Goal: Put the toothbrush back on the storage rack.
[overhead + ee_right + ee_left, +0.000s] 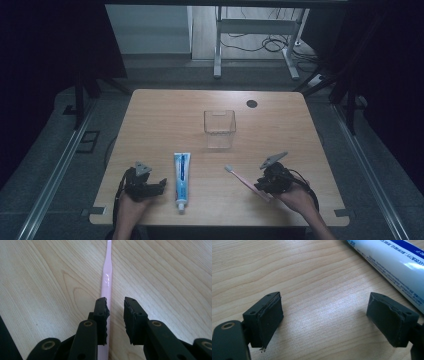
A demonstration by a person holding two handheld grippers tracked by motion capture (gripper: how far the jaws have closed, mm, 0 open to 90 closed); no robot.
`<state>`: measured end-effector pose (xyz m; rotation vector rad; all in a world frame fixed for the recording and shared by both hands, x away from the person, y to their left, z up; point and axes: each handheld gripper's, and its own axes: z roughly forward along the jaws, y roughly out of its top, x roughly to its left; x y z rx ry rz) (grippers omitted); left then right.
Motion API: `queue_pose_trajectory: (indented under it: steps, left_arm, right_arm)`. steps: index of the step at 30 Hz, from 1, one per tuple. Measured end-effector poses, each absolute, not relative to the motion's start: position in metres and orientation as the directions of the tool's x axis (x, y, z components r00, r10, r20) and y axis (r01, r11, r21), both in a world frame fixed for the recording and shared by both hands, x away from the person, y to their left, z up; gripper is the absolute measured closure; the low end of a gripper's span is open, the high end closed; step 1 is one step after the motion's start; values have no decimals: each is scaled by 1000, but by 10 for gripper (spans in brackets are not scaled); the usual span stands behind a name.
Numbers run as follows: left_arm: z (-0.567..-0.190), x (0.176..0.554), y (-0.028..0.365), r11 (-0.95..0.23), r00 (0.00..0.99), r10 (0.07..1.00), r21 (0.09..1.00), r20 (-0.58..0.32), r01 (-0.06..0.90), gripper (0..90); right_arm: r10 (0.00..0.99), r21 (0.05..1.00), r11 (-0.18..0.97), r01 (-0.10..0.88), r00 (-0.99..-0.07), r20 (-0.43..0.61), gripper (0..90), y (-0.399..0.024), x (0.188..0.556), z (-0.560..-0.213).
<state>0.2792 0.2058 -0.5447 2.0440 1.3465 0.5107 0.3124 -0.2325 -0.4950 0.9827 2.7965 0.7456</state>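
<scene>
A pink toothbrush (244, 180) lies flat on the wooden table (165, 115) at the front right, bristle end toward the middle. My right gripper (261, 185) sits over its handle end. In the right gripper view the jaws (116, 306) stand a little apart with bare wood between them, and the pink toothbrush (106, 282) runs under the left jaw without being pinched. A blue and white toothpaste tube (181, 177) lies front centre, cap toward the front edge. My left gripper (159, 186) rests just left of it, jaws (324, 317) wide open over bare wood, the toothpaste tube (392, 262) beyond them.
A clear square container (219, 129) stands upright at the table's middle, beyond the tube and brush. A dark round cable hole (252, 104) sits near the far edge. A person's hands come in from the front edge holding both grippers.
</scene>
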Motion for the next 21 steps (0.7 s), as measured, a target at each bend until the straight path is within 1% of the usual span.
queue_pose_trajectory:
  steps: [2,6,7,21]
  left_arm:
    - [-545,279,206,-279,402,915,687,-21,671,135]
    - [-545,279,206,-277,401,916,687,-23,672,135]
    - [-545,279,206,-276,400,916,687,-24,673,135]
    - [-545,279,205,-274,399,917,686,-25,673,135]
  right_arm:
    - [602,443,695,566,-796,71,704,-224,316,-494]
    - [600,418,709,567,-797,63,703,-216,319,-494]
    - [598,396,721,568,-800,58,702,-210,322,-495]
    - [589,299,768,566,-808,16,690,-183,334,-498]
